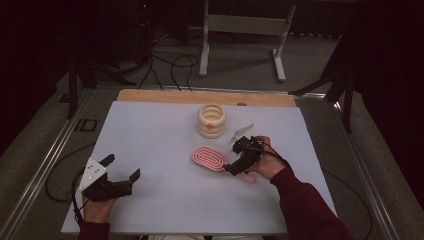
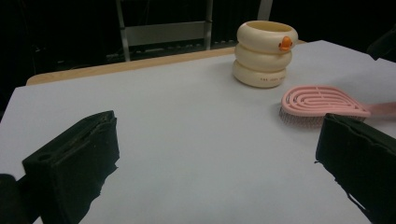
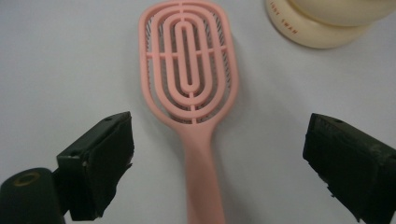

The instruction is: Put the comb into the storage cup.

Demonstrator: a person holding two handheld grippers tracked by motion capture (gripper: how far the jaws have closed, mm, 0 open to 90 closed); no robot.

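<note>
One pink hairbrush (image 3: 189,93), one cream holder (image 1: 211,120), perhaps one clip (image 1: 241,132).

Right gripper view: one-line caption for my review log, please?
Open right gripper poised over the handle of a pink hairbrush lying bristles-down on the white table, cream ringed holder beyond.

Lab or studio, black curtains (image 1: 45,45), floor cables (image 1: 170,65), metal stand (image 1: 245,30), rail-edged table (image 1: 150,145)

A cream ringed holder (image 1: 211,120) stands toward the far edge of the bench (image 1: 150,150). Just beside it lies a clear clip (image 1: 241,132). A metal frame (image 1: 245,30) stands on the floor beyond.
</note>
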